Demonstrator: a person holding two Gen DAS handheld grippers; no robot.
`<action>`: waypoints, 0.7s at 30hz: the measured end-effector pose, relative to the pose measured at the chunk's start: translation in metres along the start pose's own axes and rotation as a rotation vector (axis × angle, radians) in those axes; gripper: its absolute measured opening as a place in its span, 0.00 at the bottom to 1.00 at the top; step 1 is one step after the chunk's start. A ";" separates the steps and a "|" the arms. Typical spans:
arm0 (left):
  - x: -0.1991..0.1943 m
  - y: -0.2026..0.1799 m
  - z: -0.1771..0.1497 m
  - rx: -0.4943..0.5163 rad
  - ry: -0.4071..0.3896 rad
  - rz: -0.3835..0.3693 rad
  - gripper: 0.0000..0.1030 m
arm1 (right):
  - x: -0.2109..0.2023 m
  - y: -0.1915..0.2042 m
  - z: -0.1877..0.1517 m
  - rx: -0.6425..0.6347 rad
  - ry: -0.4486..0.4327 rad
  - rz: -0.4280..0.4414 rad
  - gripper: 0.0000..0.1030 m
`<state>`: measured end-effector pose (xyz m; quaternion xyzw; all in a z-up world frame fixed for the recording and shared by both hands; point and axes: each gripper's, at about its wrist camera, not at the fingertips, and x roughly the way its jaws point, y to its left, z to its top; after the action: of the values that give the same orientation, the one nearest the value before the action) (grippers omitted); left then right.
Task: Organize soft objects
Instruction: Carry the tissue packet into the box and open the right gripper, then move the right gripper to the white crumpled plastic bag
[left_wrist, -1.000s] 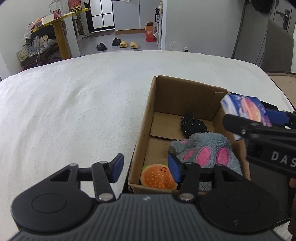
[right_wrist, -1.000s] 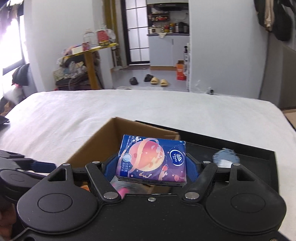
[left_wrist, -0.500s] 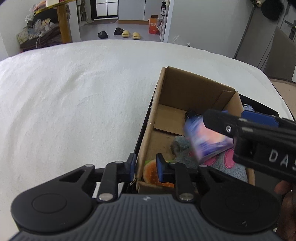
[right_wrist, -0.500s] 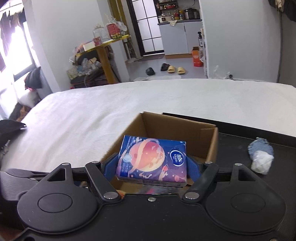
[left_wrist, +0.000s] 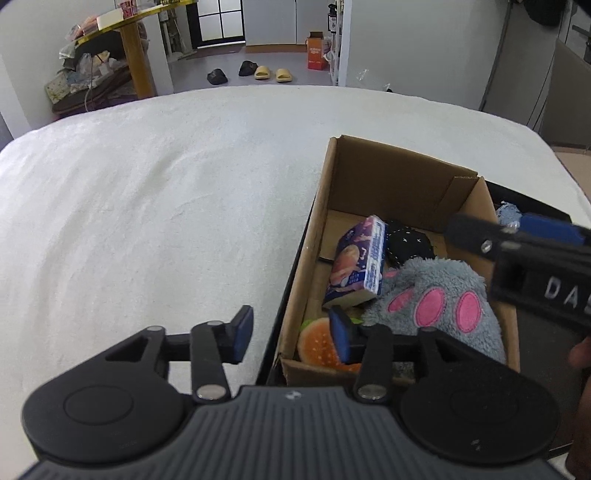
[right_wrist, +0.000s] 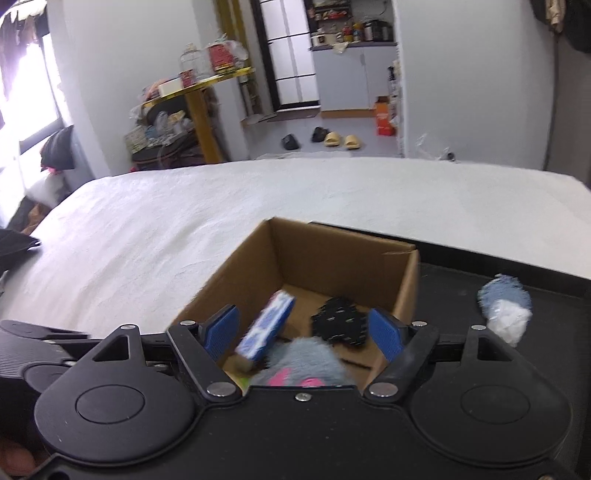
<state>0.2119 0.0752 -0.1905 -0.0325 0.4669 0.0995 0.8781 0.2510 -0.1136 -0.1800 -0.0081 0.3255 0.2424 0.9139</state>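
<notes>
A cardboard box (left_wrist: 399, 177) holds a purple tissue pack (left_wrist: 356, 264) on its edge, leaning against a grey plush paw (left_wrist: 436, 295). An orange burger plush (left_wrist: 314, 343) and a black dotted soft item (left_wrist: 406, 245) also lie inside. My left gripper (left_wrist: 291, 338) straddles the box's near left wall, jaws opening, pads clear of the cardboard. My right gripper (right_wrist: 303, 330) hovers over the box, jaws opening and nothing held; the tissue pack (right_wrist: 266, 328) sits tilted below them. The right gripper (left_wrist: 506, 229) also shows at the box's right side.
The box stands on a black tray (right_wrist: 480, 280) on a white bedcover (left_wrist: 147, 221). A small blue-and-white soft thing (right_wrist: 504, 310) lies on the tray to the right of the box. A person's hand (left_wrist: 581, 354) shows at the right edge.
The right gripper let go of the tissue pack, which dropped into the box and leans on the paw. The left gripper closed on the box wall, then opened again.
</notes>
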 end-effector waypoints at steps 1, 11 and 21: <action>0.000 -0.002 0.001 0.011 0.004 0.007 0.47 | -0.001 -0.003 0.000 0.004 -0.011 -0.020 0.77; -0.003 -0.019 0.009 0.051 -0.008 0.111 0.52 | -0.003 -0.047 -0.020 0.093 -0.136 -0.126 0.81; -0.002 -0.045 0.023 0.117 -0.043 0.183 0.60 | 0.004 -0.081 -0.029 0.194 -0.158 -0.194 0.81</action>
<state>0.2386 0.0345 -0.1779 0.0637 0.4538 0.1526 0.8756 0.2733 -0.1884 -0.2171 0.0681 0.2721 0.1202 0.9523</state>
